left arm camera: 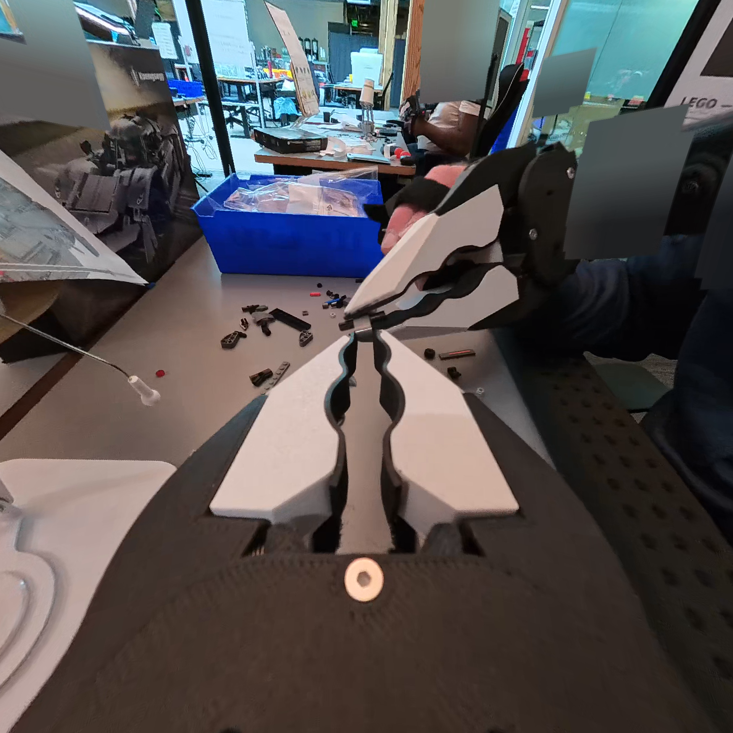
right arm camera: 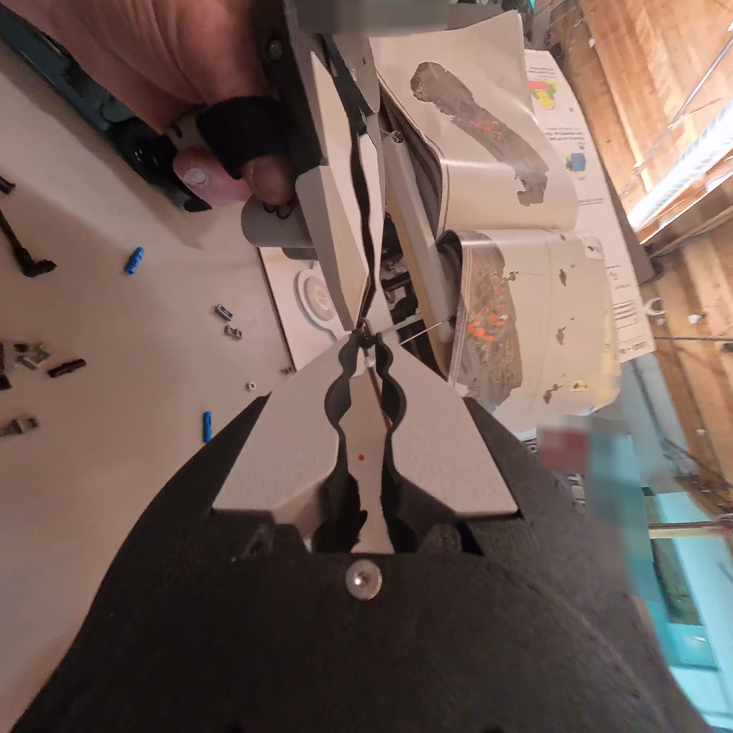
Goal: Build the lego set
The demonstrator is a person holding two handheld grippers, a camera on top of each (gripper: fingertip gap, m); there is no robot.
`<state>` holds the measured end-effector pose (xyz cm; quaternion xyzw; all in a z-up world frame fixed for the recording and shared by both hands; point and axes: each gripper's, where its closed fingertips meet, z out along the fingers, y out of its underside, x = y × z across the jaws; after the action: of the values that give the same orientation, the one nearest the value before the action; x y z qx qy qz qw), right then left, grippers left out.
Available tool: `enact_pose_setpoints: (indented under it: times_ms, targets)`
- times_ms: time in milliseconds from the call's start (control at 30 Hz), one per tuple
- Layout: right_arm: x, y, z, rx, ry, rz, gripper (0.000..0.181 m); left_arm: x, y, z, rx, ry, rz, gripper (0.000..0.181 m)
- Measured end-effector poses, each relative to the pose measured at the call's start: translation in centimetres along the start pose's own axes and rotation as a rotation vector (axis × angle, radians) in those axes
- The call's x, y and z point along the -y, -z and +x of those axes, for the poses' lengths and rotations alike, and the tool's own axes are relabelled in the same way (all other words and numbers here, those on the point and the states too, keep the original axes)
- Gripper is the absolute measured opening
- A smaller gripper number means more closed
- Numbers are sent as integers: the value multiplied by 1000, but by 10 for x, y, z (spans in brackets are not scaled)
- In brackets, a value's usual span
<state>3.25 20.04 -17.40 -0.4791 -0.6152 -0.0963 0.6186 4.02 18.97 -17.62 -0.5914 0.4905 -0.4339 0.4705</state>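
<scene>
Here the left gripper [left arm camera: 364,337] pinches a small grey curved piece [left arm camera: 364,332] above the desk's [left arm camera: 166,357] middle, while the right gripper [left arm camera: 359,315] clamps a black pin [left arm camera: 347,324] against it. Best to keep both axes aligned and press gently.

Quick count: two tools, the left tool [left arm camera: 364,335] and the right tool [left arm camera: 359,317], meeting tip to tip. One blue bin [left arm camera: 289,234] at the back of the surface [left arm camera: 178,317]. Two blue pins [right arm camera: 134,260] in the right wrist view. One tiny red stud [left arm camera: 160,373]. One open instruction booklet [right arm camera: 515,258]. Dark loose pieces are too scattered to count.
</scene>
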Motion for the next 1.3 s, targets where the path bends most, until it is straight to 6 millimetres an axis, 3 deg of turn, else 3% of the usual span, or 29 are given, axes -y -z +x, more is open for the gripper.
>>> enact_pose_setpoints:
  times_ms: [133,267,400,867,1300]
  targets:
    - [0,2,-2,128,-254,79,5,4,1,-3,66,-116,13,14]
    - [5,8,0,256,-483,191,5,4,0,2,95,-234,-7,10]
    - [5,10,-4,298,-505,221,5,1,-2,10,33,-221,3,0]
    - [8,15,-2,424,-721,331,5,6,0,13,17,-213,44,3]
    - [5,11,-8,385,-625,266,5,7,2,10,58,-277,46,6]
